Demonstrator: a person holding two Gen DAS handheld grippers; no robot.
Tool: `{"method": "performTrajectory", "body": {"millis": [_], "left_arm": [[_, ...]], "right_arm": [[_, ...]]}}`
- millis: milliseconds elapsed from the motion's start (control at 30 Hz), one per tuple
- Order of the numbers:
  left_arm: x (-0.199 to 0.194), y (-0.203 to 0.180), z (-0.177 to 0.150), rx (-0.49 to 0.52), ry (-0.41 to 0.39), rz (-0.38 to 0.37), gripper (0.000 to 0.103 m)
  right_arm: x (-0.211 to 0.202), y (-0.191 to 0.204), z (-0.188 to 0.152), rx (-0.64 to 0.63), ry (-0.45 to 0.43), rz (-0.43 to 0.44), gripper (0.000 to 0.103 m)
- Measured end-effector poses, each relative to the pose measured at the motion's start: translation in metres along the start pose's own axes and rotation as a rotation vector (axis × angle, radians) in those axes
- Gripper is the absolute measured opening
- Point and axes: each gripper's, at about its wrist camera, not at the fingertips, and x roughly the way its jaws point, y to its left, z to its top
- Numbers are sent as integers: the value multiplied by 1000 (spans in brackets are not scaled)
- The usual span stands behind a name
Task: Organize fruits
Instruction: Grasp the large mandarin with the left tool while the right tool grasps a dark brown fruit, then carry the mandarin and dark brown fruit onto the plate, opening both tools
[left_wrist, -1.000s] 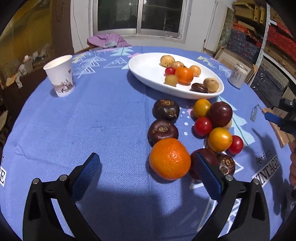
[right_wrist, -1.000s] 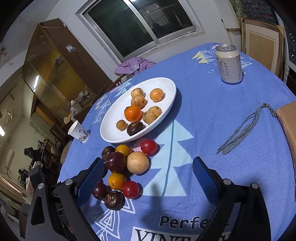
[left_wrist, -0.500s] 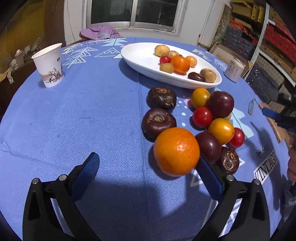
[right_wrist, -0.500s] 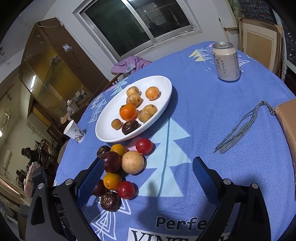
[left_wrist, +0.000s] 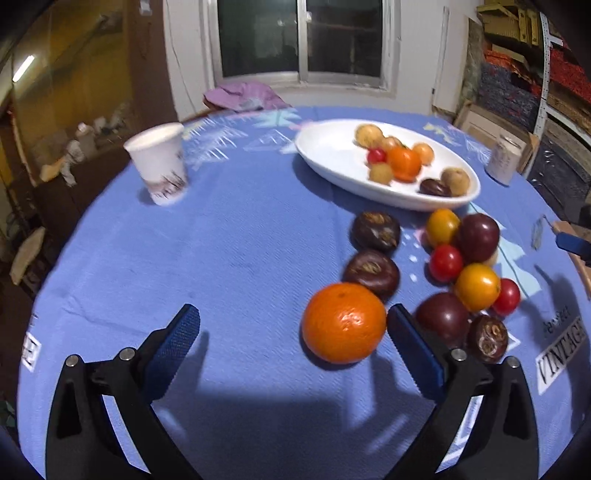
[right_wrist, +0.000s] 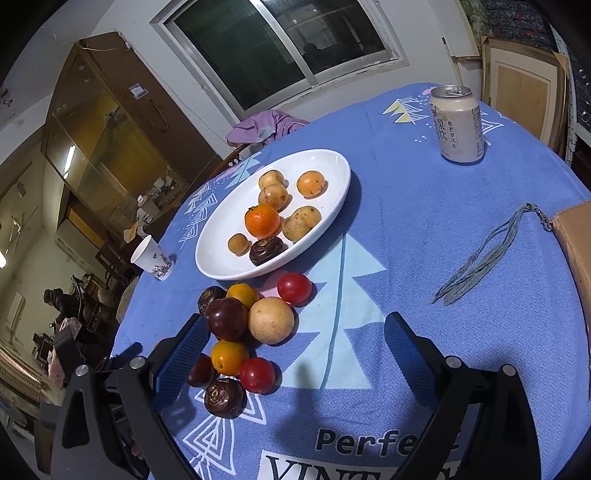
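Observation:
A big orange (left_wrist: 344, 322) lies on the blue tablecloth just inside the right finger of my open left gripper (left_wrist: 291, 332). Dark brown fruits (left_wrist: 372, 272), plums, yellow and red tomatoes (left_wrist: 476, 286) cluster to its right. The white oval plate (left_wrist: 332, 158) behind holds several fruits, among them a small orange (left_wrist: 405, 164). In the right wrist view my right gripper (right_wrist: 295, 347) is open over the cloth, its left finger beside a dark plum (right_wrist: 226, 319) and a tan round fruit (right_wrist: 271, 320). The plate (right_wrist: 325, 166) lies beyond.
A paper cup (left_wrist: 159, 168) stands at the left of the table. A drink can (right_wrist: 457, 124) stands at the far right. A grey cord (right_wrist: 480, 258) and a brown box edge (right_wrist: 576, 240) lie on the right. A purple cloth (left_wrist: 243, 96) sits at the far edge.
My left gripper has shifted left and tilted up, so the big orange now sits against the right finger. The right gripper has moved slightly closer to the fruit pile.

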Motion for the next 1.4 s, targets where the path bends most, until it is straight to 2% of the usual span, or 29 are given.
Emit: {"method": "performTrajectory", "body": {"millis": [133,233,367,467,600,667,800,967,1000,1100,1133,1233,1400], "left_arm": [[10,-7,-2,32,47,-64,99],[4,-10,-3,52,20,-72,97],[4,-8,-1,39,14,-124,74],[4,-13,-3,59,15,-131,67],[3,-18,-4,75,16,-139,65],[5,-17,-5,65,24,-152,47],[3,-15,-5,48,19,-171,47],[-5,-6,-1,15,-19,-156,47],[-5,-3,0,1,-19,-151,47],[-5,5,2,-30,-18,-140,47],[-4,6,2,-36,-18,-140,47],[-5,6,3,-36,-22,-143,47],[-6,1,1,-19,-19,-151,47]], "right_arm": [[0,2,-1,-8,2,-1,97],[1,5,-2,-20,6,-3,97],[2,7,-3,-29,9,-6,97],[3,7,-4,-32,13,-9,97],[4,6,-4,-29,16,-11,97],[5,7,-4,-35,19,-13,97],[9,15,-9,-78,35,-18,97],[10,44,-26,-257,35,-45,97],[10,51,-30,-297,29,-54,96],[8,80,-54,-475,10,-66,76],[8,87,-61,-516,16,-56,66],[19,103,-80,-616,65,-49,52],[42,112,-99,-682,132,-101,51]]}}
